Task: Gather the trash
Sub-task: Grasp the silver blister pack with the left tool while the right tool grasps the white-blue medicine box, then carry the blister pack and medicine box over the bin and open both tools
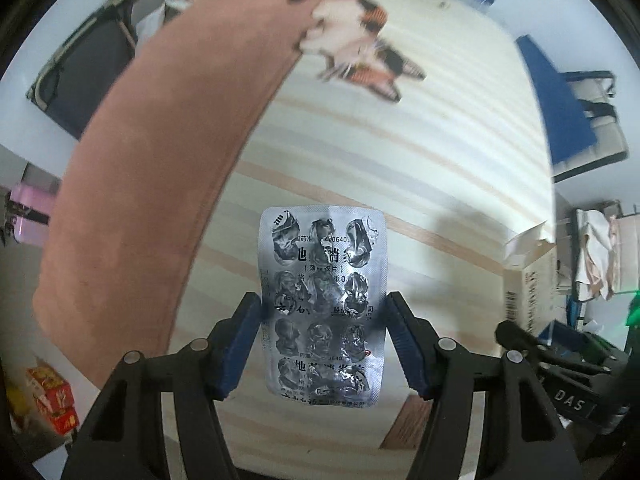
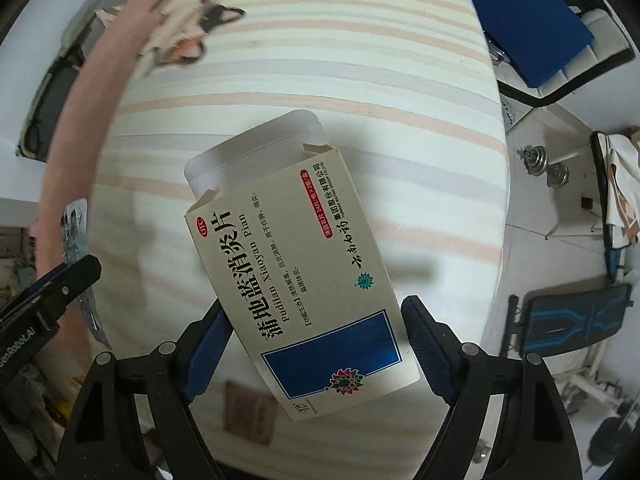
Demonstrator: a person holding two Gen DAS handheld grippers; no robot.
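A bed sheet (image 1: 400,152) with pale cream, pink and grey stripes fills the background of both views; a pinkish-brown blanket (image 1: 160,152) is draped along its left edge. A cat-patterned cloth (image 1: 360,44), blurred, is seen at the far end of the sheet. White floor is visible to the right, with a dark blue panel (image 2: 524,20) lying beside the bed and small dumbbells (image 2: 544,166) on the floor.

The left gripper (image 1: 324,344) is closed onto a blister pack (image 1: 323,304), clamped at both long edges by the blue ribbed pads (image 1: 240,348). The pack is silver foil, rectangular with rounded corners, held upright above the sheet; its pockets are crumpled and burst, printed with dark characters.

The right gripper (image 2: 316,352) is closed onto a medicine box (image 2: 300,276), gripped near its lower end. The box is cream cardboard with a glossy blue rectangle and black lettering, tilted leftward, its top flap (image 2: 256,152) open and white inside. The left gripper and its foil pack are seen at the left margin of the right wrist view.
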